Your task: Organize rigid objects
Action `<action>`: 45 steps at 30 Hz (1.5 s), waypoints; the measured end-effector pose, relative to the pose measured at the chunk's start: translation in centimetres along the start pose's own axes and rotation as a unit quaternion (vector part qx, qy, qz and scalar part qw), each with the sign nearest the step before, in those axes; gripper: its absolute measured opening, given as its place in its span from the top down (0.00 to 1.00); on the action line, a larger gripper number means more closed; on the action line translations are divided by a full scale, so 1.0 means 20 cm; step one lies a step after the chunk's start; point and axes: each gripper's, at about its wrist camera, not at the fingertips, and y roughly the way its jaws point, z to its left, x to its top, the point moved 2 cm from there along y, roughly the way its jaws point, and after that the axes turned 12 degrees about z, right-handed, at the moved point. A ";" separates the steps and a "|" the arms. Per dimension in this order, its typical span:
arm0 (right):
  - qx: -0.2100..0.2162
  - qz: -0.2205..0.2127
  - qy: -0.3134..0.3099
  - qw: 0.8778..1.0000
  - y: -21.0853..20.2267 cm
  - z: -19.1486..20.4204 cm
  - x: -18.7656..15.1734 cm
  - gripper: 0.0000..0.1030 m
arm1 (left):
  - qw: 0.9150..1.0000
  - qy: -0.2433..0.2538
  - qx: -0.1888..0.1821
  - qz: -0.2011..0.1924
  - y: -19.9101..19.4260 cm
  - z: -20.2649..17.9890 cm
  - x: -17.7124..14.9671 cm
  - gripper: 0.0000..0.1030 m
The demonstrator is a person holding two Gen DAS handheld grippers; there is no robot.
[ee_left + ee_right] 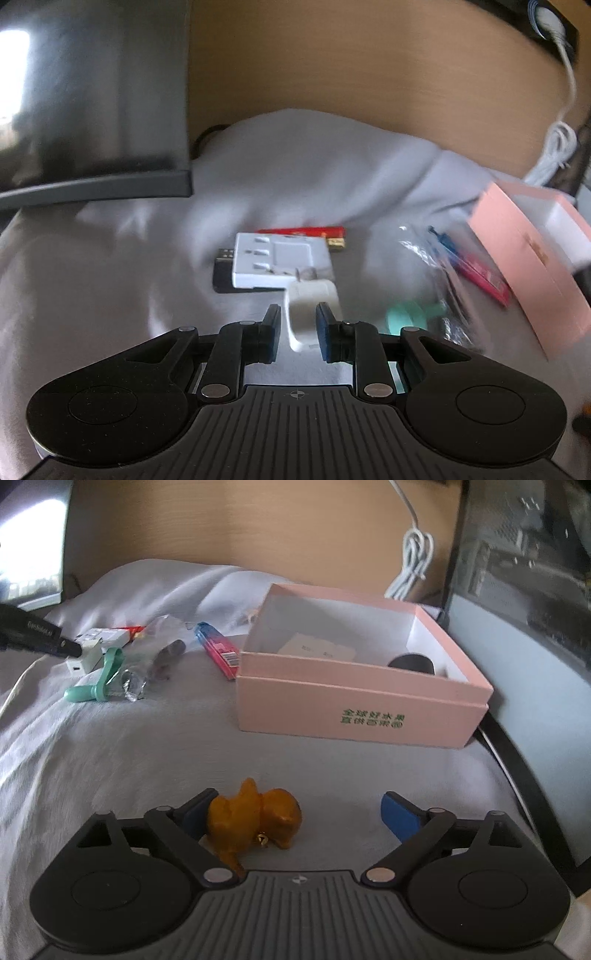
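Bare cloth (155,760) lies open before the pink box (354,701); clutter (147,664) crowds its left

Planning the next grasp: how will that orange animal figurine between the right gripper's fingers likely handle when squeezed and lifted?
The orange figurine looks hard and glossy, so probably stiff but somewhat slippery against the pads. Its lumpy shape offers no flat faces, so it may twist in the right gripper. It seems small, likely light; it leans on one finger, so may tip.

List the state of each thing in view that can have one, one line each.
pink box: open, no lid on
left gripper: jaws narrow around the white charger; contact unclear
right gripper: open wide
orange figurine: between the right jaws, against one pad
white cable: coiled
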 end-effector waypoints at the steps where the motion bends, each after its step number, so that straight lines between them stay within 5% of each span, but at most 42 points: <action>1: 0.003 0.003 0.006 1.000 0.01 -0.01 0.00 0.05 | 1.000 -0.002 -0.004 0.002 0.01 0.00 0.02 0.75; 19: 0.025 0.017 0.033 0.999 0.03 -0.05 0.00 0.01 | 0.999 0.036 -0.018 0.007 0.06 -0.10 0.03 0.60; 22: 0.025 0.017 0.034 0.999 0.04 -0.05 0.00 0.01 | 0.998 0.042 -0.038 0.040 0.11 -0.11 0.02 0.60; 24: 0.026 0.018 0.033 0.999 0.04 -0.05 0.01 0.01 | 0.997 0.069 -0.021 0.025 0.11 -0.14 0.00 0.59; 30: 0.035 0.022 0.033 0.999 0.04 -0.06 0.01 0.00 | 0.999 0.042 -0.027 0.011 0.13 -0.11 0.03 0.59; 32: 0.035 0.023 0.032 0.999 0.04 -0.05 0.01 0.00 | 0.998 0.058 -0.021 0.006 0.14 -0.13 0.04 0.62; 34: 0.037 0.024 0.029 0.999 0.04 -0.05 0.01 0.00 | 0.997 0.075 -0.022 0.002 0.13 -0.15 0.03 0.77; 38: 0.040 0.024 0.023 0.999 0.04 -0.05 0.01 0.00 | 0.996 0.084 -0.025 0.003 0.07 -0.18 -0.03 0.77; 43: 0.054 0.012 -0.014 0.998 0.00 -0.02 0.01 0.20 | 0.996 0.074 -0.055 0.006 -0.13 -0.21 -0.18 0.77; 45: 0.072 0.010 -0.042 0.996 -0.02 0.00 0.01 0.45 | 0.995 0.070 -0.067 0.011 -0.23 -0.24 -0.26 0.77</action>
